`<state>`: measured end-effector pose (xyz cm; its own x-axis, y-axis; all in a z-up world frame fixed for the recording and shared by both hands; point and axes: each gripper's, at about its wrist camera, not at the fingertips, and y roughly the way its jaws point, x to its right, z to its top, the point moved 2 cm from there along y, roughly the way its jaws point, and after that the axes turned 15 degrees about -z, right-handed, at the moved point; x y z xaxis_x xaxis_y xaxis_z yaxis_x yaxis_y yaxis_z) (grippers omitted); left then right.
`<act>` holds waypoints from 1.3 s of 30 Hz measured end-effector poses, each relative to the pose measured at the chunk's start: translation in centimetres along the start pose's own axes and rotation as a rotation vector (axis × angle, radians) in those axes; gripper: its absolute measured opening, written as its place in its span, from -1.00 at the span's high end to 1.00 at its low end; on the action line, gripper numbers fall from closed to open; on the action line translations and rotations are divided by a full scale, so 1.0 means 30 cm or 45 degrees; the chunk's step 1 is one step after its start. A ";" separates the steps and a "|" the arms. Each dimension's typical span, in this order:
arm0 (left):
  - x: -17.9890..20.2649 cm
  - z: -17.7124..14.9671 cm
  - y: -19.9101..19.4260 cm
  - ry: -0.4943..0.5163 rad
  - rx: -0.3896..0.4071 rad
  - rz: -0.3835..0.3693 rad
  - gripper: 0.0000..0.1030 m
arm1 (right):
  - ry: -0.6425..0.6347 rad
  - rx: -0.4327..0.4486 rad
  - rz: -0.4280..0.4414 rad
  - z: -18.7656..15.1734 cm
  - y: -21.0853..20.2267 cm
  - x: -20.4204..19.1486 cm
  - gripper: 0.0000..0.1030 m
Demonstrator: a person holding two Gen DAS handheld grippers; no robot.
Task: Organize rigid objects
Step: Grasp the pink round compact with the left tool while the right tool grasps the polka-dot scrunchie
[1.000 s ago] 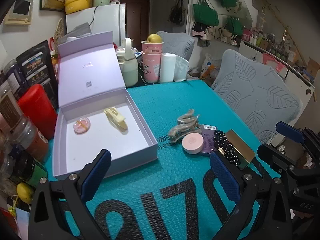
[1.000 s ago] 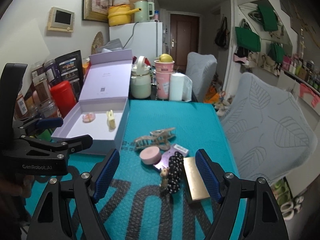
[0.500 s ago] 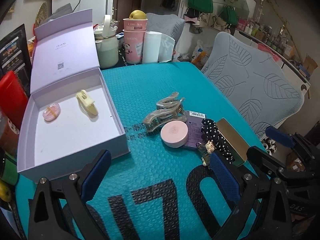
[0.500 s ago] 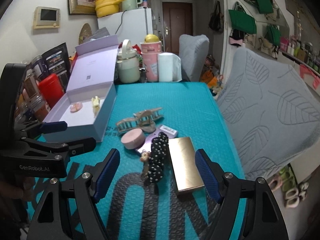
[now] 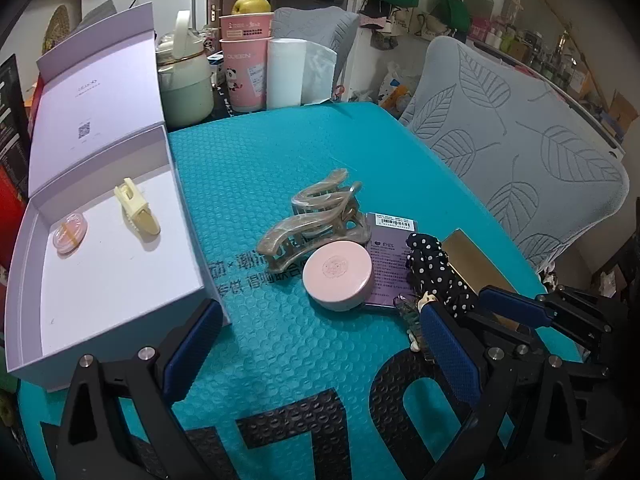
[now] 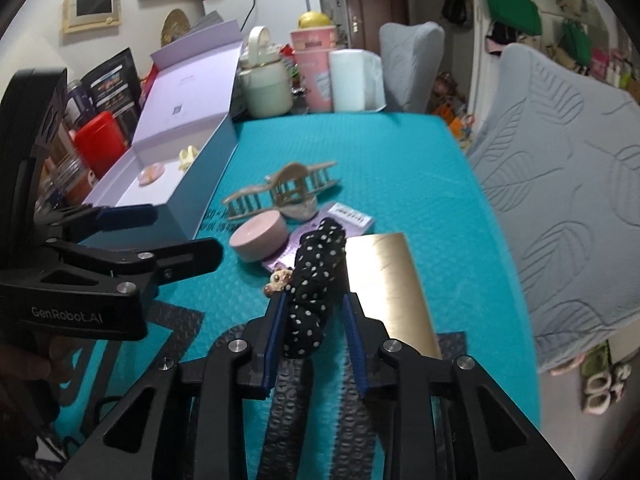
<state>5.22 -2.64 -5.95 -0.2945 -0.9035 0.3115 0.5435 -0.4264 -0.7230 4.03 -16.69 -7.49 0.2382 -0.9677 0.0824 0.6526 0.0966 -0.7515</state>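
Observation:
A black polka-dot hair tie with a small charm lies on the teal mat between a gold box and a purple card. My right gripper is low over it; its jaws are closing, and both blue pads meet the tie's near end. A pink round compact and a beige claw clip lie just left of it. My left gripper stands open above the mat in front of the compact, holding nothing. An open lilac box at the left holds a yellow clip and a pink disc.
Behind the mat stand a pale green kettle, pink cups and a white roll. A grey leaf-patterned chair is along the right edge. Red and dark jars crowd the left behind the box.
Both grippers have come down and forward toward the pile. The right jaws, wide apart before, have narrowed onto the polka-dot hair tie. The left jaws stay wide.

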 end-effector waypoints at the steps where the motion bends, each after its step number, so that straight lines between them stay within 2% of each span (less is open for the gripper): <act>1: 0.000 0.002 0.011 0.002 -0.006 -0.001 -0.96 | 0.001 -0.011 0.013 0.002 0.011 0.000 0.44; 4: -0.012 0.013 0.032 -0.003 -0.013 -0.009 -0.96 | 0.007 -0.046 0.058 0.004 0.043 -0.002 0.44; 8: -0.018 0.029 0.063 0.003 -0.032 -0.031 -0.96 | -0.006 -0.038 0.089 0.013 0.053 -0.012 0.44; 10: -0.020 0.037 0.077 -0.002 -0.038 -0.041 -0.96 | 0.003 -0.030 0.090 0.015 0.055 -0.007 0.64; 16: -0.025 0.046 0.104 -0.020 -0.042 -0.057 -0.96 | 0.036 -0.001 0.139 0.011 0.016 0.024 0.67; 18: -0.026 0.046 0.113 -0.023 -0.044 -0.071 -0.96 | 0.056 0.030 0.126 0.017 -0.014 0.047 0.67; 22: -0.023 0.051 0.138 -0.050 -0.040 -0.078 -0.92 | 0.074 0.080 0.026 0.028 -0.059 0.100 0.67; 26: -0.031 0.055 0.168 -0.109 -0.047 -0.052 -0.74 | 0.079 0.087 -0.024 0.025 -0.055 0.131 0.67; 31: -0.059 0.041 0.201 -0.185 -0.065 -0.051 -0.44 | 0.108 0.061 -0.012 0.014 -0.029 0.158 0.67; 33: -0.062 0.038 0.190 -0.178 -0.038 -0.056 -0.09 | 0.113 0.057 -0.012 0.011 -0.024 0.163 0.67; 34: -0.060 0.039 0.184 -0.171 -0.029 -0.069 -0.01 | 0.110 0.056 -0.009 0.010 -0.021 0.164 0.67; 39: -0.047 0.030 0.171 -0.131 -0.042 -0.059 0.00 | 0.097 0.060 0.006 0.006 -0.018 0.149 0.67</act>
<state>9.12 -3.59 -9.53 -0.2357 -0.8833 0.4052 0.5048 -0.4676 -0.7256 4.88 -21.01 -6.61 0.1875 -0.9819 0.0273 0.6853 0.1108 -0.7198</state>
